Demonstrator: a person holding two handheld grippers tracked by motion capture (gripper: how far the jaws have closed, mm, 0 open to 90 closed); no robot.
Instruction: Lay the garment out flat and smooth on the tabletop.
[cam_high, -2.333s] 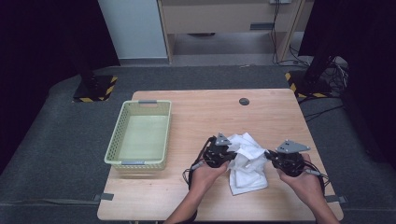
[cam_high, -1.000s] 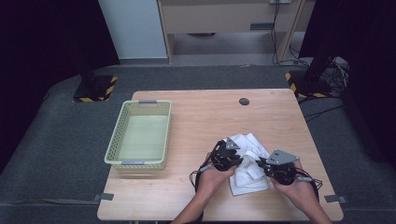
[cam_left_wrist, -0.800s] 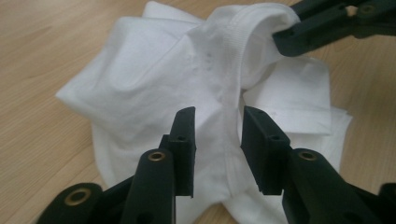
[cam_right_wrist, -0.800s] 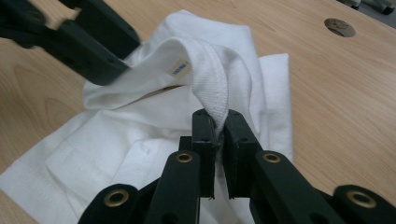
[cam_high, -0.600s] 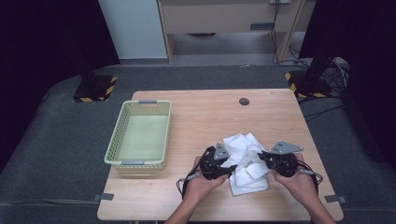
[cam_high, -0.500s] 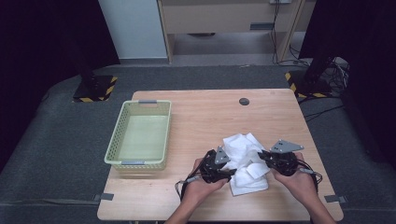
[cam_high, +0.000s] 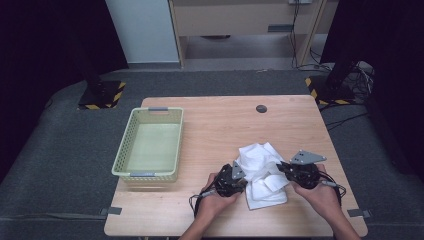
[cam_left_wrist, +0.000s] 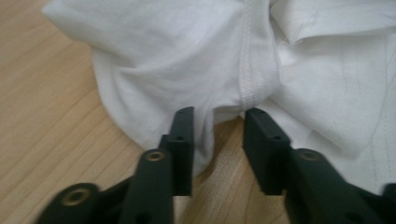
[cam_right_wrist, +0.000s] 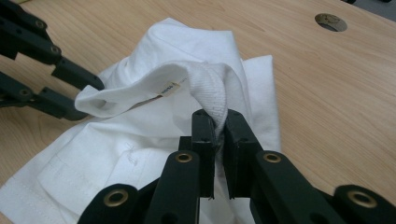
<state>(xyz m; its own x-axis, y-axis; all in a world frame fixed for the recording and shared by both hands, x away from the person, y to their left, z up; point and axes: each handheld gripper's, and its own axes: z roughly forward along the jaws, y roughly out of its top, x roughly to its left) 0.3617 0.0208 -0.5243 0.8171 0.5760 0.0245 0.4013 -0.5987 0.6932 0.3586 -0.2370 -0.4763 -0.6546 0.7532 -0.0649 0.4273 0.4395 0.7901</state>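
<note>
**High view: we work a white garment at the table's near edge**

High view shows us at a wooden table (cam_high: 210, 125), both hands in from below. The white garment (cam_high: 260, 172) lies crumpled on the near right part of the table, well apart from the pale green basket (cam_high: 150, 145) at the left. Our right gripper (cam_right_wrist: 215, 122) is clenched on the garment's ribbed collar (cam_right_wrist: 212, 91), pinching a raised fold of it between the pads. Our left gripper (cam_left_wrist: 217, 135) sits at the garment's left edge; its jaws have just been closing, yet a gap stands between them, with a bulge of cloth and bare wood between them, and the pads do not press on it. From the right gripper view, the left jaws point at a loop of hem beside a small label (cam_right_wrist: 169, 88). A round hole (cam_high: 261, 108) marks the table's far side.
</note>
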